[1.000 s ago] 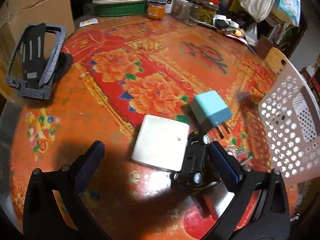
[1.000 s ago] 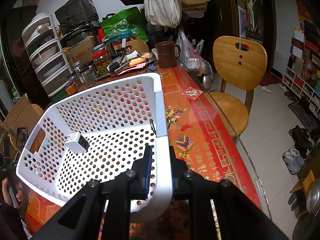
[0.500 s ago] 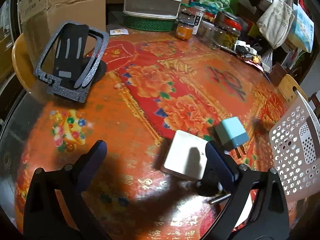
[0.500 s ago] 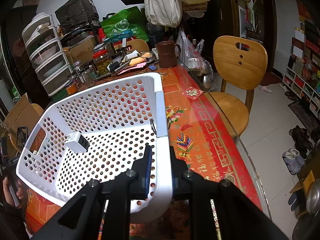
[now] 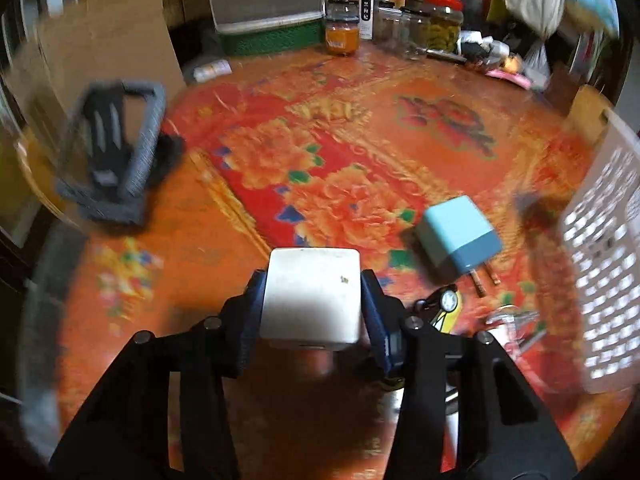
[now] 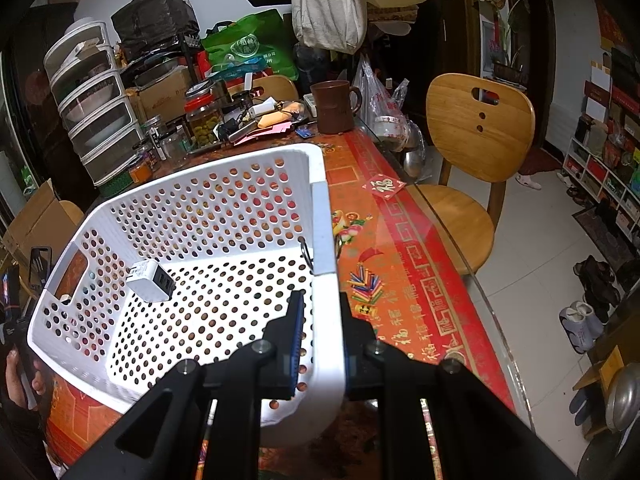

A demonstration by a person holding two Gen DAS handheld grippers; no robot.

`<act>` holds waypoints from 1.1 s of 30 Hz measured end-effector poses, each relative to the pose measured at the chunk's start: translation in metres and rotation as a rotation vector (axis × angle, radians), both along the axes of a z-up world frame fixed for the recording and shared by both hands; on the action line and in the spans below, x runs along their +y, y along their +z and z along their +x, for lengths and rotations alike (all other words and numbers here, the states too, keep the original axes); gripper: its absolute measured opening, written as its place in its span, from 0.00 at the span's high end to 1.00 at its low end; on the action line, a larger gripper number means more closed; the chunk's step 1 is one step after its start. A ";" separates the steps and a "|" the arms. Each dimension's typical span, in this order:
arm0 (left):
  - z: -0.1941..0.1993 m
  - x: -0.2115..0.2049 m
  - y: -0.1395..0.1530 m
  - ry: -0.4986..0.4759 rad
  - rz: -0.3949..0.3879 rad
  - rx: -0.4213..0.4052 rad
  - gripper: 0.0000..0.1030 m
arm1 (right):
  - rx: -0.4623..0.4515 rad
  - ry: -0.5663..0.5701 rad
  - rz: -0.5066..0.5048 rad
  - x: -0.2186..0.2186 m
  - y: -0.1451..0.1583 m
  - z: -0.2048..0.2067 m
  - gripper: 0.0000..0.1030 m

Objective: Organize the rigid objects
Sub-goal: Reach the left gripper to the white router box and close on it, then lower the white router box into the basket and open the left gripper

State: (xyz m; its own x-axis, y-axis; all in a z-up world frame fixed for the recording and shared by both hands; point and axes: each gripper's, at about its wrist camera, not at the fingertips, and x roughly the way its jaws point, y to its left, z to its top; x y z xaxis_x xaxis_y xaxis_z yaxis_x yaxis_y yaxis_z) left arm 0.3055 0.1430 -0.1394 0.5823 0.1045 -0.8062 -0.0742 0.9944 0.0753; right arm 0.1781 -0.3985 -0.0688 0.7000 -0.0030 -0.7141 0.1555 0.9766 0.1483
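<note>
A white square adapter (image 5: 312, 296) sits between the pads of my left gripper (image 5: 312, 280), whose jaws are closing and touch both of its sides, just above the red floral tablecloth (image 5: 360, 128). A light blue plug charger (image 5: 458, 236) lies to its right, near the white perforated basket (image 5: 608, 248). In the right wrist view my right gripper (image 6: 320, 304) is shut on the near wall of the basket (image 6: 320, 208). A white charger with a black face (image 6: 150, 280) lies inside it.
A black phone stand (image 5: 112, 152) leans at the table's left. A small black toy car (image 5: 444, 300) lies beside my right finger. Jars (image 5: 340, 32) and drawers line the far edge. A brown mug (image 6: 332, 106) and a wooden chair (image 6: 476, 136) stand beyond the basket.
My left gripper swung over the white adapter and closed from wide open onto its two sides. The right gripper and the basket have not moved.
</note>
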 end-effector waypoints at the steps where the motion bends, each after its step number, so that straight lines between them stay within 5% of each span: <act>1: -0.001 -0.004 0.002 -0.005 0.022 -0.003 0.58 | 0.001 0.000 -0.004 0.000 0.000 0.000 0.87; 12: -0.026 -0.045 0.077 0.015 0.165 -0.145 0.58 | -0.001 0.017 0.005 -0.002 0.000 0.000 0.87; 21: -0.053 -0.133 0.144 -0.092 0.201 -0.215 0.58 | -0.001 0.027 0.010 -0.002 0.000 0.001 0.87; 33: -0.074 -0.219 0.150 -0.196 0.181 -0.225 0.58 | -0.004 0.031 0.020 -0.002 -0.001 0.000 0.87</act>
State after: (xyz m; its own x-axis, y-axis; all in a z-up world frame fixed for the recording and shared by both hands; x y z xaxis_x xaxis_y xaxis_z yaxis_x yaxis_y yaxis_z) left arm 0.2316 -0.0756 0.0102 0.7662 0.1025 -0.6344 0.0822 0.9635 0.2549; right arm 0.1782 -0.4002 -0.0694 0.7021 0.0329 -0.7114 0.1245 0.9779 0.1680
